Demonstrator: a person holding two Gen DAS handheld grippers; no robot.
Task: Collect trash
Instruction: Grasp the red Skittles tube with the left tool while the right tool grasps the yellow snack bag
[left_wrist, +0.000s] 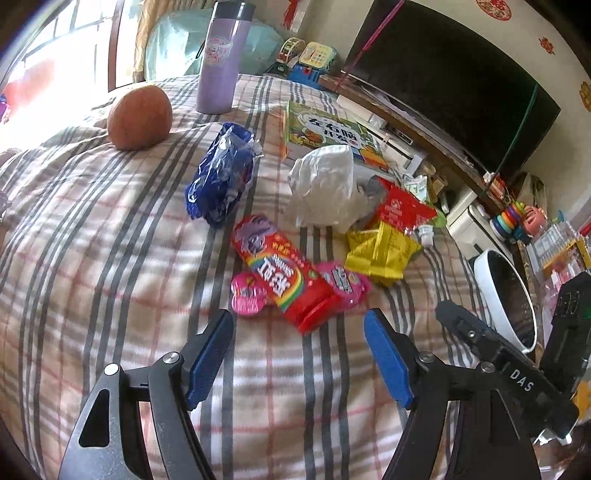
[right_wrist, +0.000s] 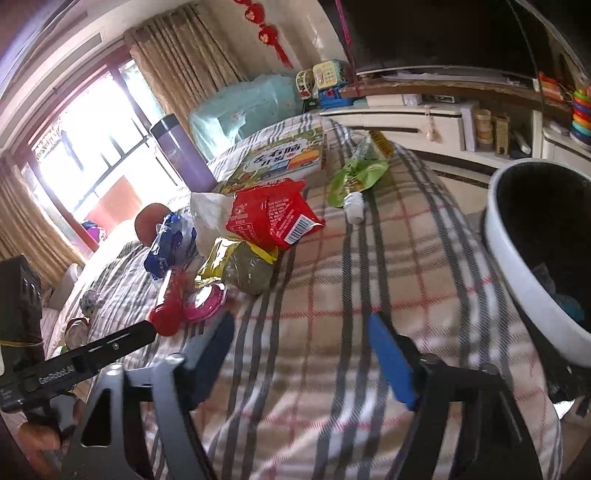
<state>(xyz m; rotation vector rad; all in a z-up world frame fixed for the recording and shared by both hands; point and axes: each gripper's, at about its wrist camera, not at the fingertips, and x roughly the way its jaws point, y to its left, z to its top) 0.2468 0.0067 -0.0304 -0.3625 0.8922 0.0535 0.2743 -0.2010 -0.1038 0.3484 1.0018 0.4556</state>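
A plaid blanket (left_wrist: 110, 236) covers the surface in a sunlit room with a window (right_wrist: 96, 147), curtains (right_wrist: 184, 62) and a dark TV (left_wrist: 450, 85). Wrappers lie on the surface: blue (left_wrist: 221, 173), white (left_wrist: 325, 184), red (left_wrist: 402, 206), yellow (left_wrist: 380, 254). A white bin (right_wrist: 524, 258) stands beside them, something bluish inside. The left gripper (left_wrist: 299, 354) and right gripper (right_wrist: 301, 354) are both released and empty.
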